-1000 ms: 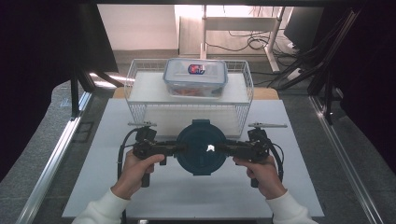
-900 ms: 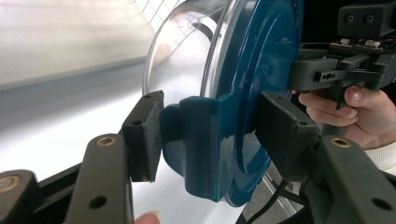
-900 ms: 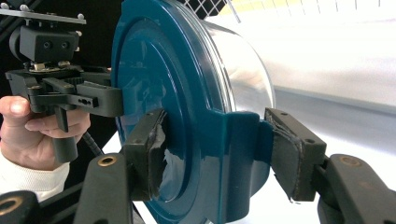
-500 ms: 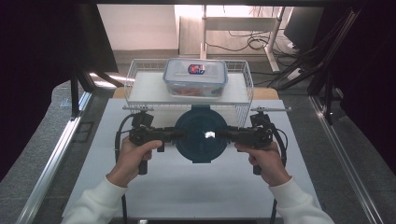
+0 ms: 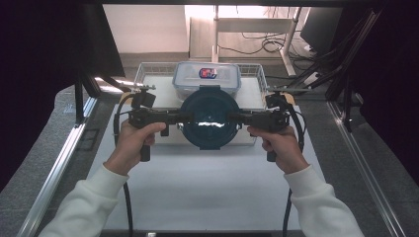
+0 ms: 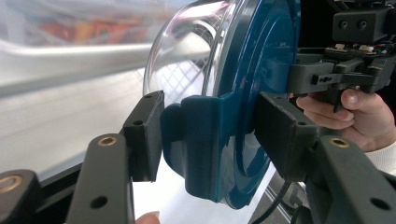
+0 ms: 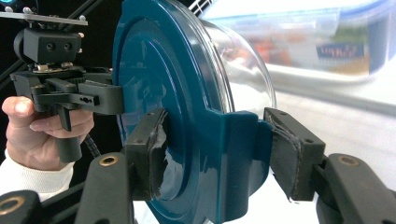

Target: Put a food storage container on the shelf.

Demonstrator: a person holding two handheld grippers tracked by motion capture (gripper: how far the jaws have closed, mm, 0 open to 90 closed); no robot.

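A round glass bowl [image 6: 182, 60] with a dark teal lid [image 5: 209, 118] hangs in the air between both grippers, in front of the wire basket. My left gripper [image 5: 184, 118] is shut on the lid's left side tab [image 6: 205, 140], one pad on each face. Across from it, my right gripper [image 5: 236, 118] is shut on the opposite tab [image 7: 233, 154]. The lid faces up in the high view. In the right gripper view the glass bowl [image 7: 243, 70] bulges away from the lid. A hand grips each handle.
A wire basket [image 5: 148, 69] stands at the far end of the white mat [image 5: 207, 187], with a clear rectangular lidded box [image 5: 207, 74] in it. Metal rails run along both sides of the table. Cables trail from both grippers.
Both grippers have risen together with the lidded bowl and carried it away from the person, from low over the mat up to the basket's front.
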